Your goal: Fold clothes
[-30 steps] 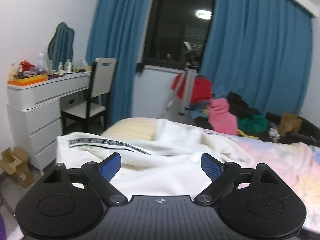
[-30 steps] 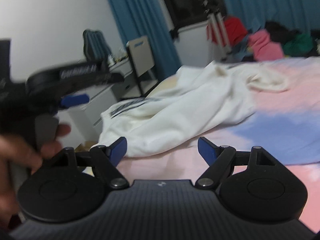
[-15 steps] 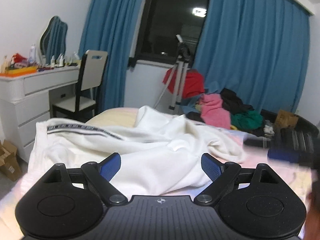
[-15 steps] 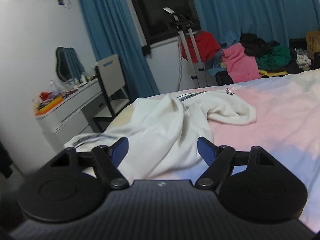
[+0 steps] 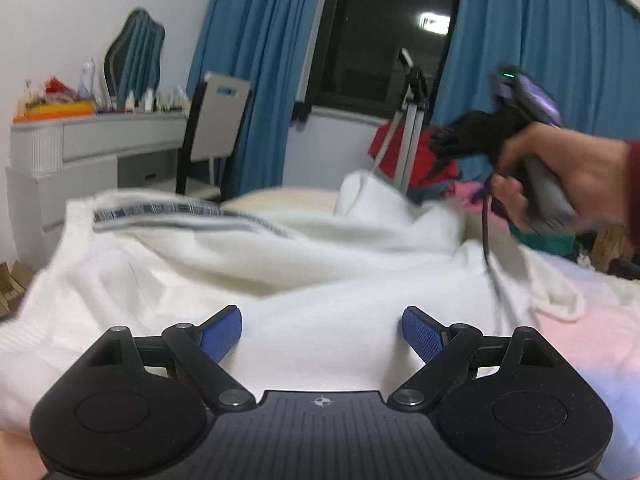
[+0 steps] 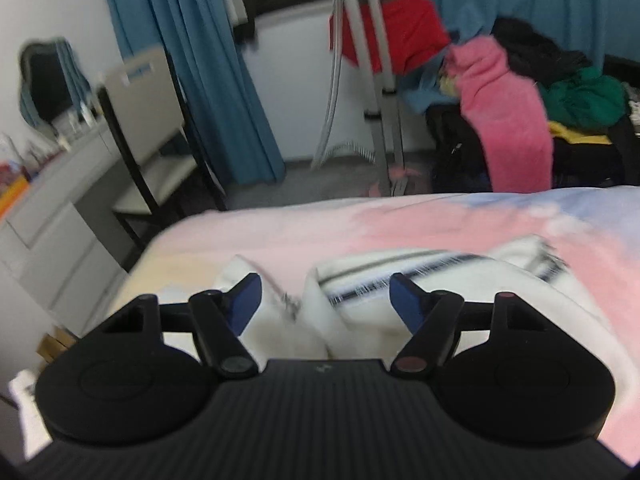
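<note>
The white sweatshirt (image 5: 304,280) is lying rumpled across the pastel pink-and-blue bed (image 6: 400,224), with a dark striped band (image 5: 168,214) running along one fold. That band looks like it has lettering on it, but it's way too smeared to read, and there's no other legible writing or brand in either view. Compared with half a second ago, the right gripper (image 5: 472,136) has swung up into the left camera's picture, held by a hand (image 5: 568,176) with a dark red cuff, hovering over the far side of the garment; before, it was only a blur at the right edge. The right camera has also tipped down and closer, so the cloth now fills the space just ahead of it instead of lying further out on the bed. Left gripper (image 5: 322,330): blue pads spread wide apart, nothing between them, the white fabric spread out right beneath and in front. In the right wrist view the right gripper's pads are also wide apart, and a bunched fold with a zipper pull (image 6: 286,300) sits in the gap between them, though I can't tell if either pad touches it. Background has blue curtains (image 5: 256,60), a tripod (image 6: 372,80) and a clothes pile (image 6: 520,92).
</note>
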`<state>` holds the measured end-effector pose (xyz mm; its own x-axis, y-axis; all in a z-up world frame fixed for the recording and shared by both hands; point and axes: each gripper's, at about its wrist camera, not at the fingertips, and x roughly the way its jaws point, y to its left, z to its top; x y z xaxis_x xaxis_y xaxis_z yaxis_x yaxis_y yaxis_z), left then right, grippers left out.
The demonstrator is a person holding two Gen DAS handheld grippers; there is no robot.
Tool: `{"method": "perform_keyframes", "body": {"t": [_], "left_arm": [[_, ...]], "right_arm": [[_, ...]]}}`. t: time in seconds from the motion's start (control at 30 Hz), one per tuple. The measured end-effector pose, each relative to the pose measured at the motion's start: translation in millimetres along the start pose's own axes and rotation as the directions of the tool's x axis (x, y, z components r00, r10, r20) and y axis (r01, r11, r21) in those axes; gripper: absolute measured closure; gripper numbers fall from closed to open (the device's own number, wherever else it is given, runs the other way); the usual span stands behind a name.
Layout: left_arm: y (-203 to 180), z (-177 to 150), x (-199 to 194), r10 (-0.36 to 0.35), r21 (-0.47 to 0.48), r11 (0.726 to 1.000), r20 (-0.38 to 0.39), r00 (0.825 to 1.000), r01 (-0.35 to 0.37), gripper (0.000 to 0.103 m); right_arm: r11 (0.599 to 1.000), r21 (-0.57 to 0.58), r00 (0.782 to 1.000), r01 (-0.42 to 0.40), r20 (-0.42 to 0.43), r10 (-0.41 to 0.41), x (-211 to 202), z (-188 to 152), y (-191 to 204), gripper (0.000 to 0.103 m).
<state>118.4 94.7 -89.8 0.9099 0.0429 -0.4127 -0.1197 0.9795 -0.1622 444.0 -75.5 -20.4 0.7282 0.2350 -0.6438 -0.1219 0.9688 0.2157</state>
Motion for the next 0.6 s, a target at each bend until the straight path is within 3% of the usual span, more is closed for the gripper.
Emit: {"method": "perform_keyframes", "body": {"t": [0.07,0.13,0.2,0.23,0.4,0.6], "left_arm": [[6.7,-3.7,9.1,-0.018,-0.019,1.0,-0.003,1.0,0.018,0.014],[12.5,-7.8,14.6,-0.027,-0.022,0.999,0.013,1.0,0.027,0.014],[16.5,-12.5,18.2,-0.025,-0.017,1.0,0.029,0.999,0.026,0.014],[17.9,-14.2,19.3,-0.025,-0.023,0.999,0.03,0.999,0.026,0.014],[21.0,-10.7,13.2,-0.037,-0.068,0.997,0.046,0.998,0.04,0.014],[16.4,-1.1,-13.5,-0.053,-0.087,0.994,0.077,0.996,0.059,0.015]], "right_arm": [[0.999,-0.029,0.998,0.016,-0.057,-0.018,35.2,4.6,9.8,0.032],[0.998,-0.048,0.994,0.043,-0.102,-0.048,61.2,3.9,15.9,0.053],[0.995,-0.046,0.989,0.088,-0.117,-0.093,74.5,1.0,16.3,0.087],[0.993,-0.039,0.986,0.112,-0.117,-0.116,77.4,-0.5,14.8,0.091],[0.989,0.059,0.99,0.137,0.007,-0.137,33.3,-2.3,-7.1,0.095],[0.978,0.139,0.966,0.156,0.187,-0.181,-95.8,-18.8,-54.3,0.096]]}}
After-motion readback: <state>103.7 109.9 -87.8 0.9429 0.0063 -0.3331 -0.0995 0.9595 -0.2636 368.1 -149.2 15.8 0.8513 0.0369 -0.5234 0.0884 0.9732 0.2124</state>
